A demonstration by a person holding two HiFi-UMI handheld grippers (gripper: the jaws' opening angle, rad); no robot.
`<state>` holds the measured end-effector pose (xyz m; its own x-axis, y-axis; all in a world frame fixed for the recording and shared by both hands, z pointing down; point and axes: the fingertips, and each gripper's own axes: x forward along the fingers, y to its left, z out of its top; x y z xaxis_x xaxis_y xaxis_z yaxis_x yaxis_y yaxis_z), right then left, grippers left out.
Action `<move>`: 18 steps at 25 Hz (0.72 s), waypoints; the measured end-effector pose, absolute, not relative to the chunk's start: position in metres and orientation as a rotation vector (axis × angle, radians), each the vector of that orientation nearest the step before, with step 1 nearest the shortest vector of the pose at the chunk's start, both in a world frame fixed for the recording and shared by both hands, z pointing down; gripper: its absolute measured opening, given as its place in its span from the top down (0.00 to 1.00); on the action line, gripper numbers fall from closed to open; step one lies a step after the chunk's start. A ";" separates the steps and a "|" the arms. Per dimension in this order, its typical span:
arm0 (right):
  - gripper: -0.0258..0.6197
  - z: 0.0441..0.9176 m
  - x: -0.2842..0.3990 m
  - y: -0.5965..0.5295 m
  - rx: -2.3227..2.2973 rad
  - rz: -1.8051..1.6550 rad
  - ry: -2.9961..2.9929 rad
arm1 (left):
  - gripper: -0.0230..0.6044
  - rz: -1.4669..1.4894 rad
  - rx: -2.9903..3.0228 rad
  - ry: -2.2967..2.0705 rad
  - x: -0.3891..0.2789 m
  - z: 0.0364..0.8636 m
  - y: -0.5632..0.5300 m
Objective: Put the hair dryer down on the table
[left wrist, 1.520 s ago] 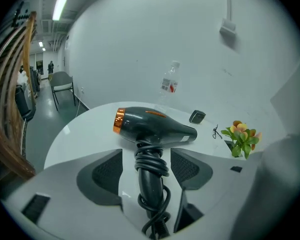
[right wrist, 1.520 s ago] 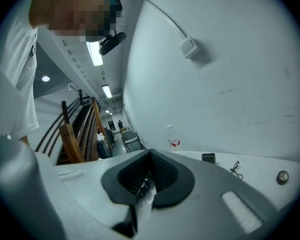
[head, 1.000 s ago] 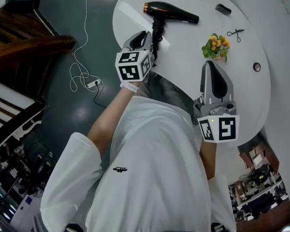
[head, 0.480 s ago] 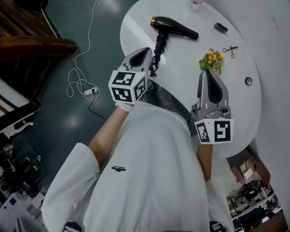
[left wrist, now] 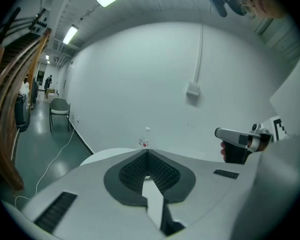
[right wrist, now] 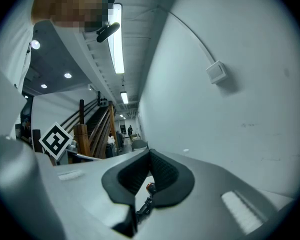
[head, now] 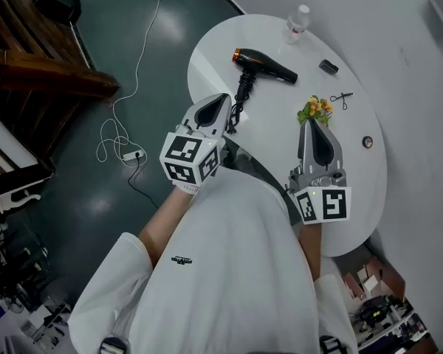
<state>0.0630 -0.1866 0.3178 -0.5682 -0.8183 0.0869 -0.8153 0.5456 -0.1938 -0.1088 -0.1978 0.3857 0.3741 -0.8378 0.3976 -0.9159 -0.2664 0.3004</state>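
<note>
The black hair dryer (head: 264, 66) with an orange rear ring lies on the white round table (head: 221, 43), its cord trailing toward the near edge. My left gripper (head: 222, 99) hovers over that near edge, short of the cord, shut and empty. In the left gripper view its jaws (left wrist: 147, 152) meet at the tips with nothing between them. My right gripper (head: 310, 122) is also shut and empty, held just short of the flowers. Through the gap below its closed tips (right wrist: 150, 152) the hair dryer (right wrist: 148, 187) shows small and far off.
On the table stand a plastic bottle (head: 298, 19), a small black block (head: 328, 67), scissors (head: 341, 97), a bunch of flowers (head: 315, 110) and a small round object (head: 367, 141). A white cable and socket (head: 123, 136) lie on the dark floor at left, near a wooden staircase (head: 37, 80).
Both grippers have drawn back from the table toward the body, the left one away from the dryer's handle and cord. The hair dryer stays lying where it was.
</note>
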 end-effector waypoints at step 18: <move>0.94 0.310 0.054 -0.179 -1.425 -0.299 2.765 | 0.95 0.089 2.189 -1.581 -0.130 0.344 -0.166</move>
<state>0.0544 -0.1789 0.3103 -0.5841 -0.8084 0.0728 -0.8053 0.5659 -0.1766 -0.1301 -0.1659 0.3439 0.3458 -0.8889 0.3003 -0.9171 -0.2525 0.3085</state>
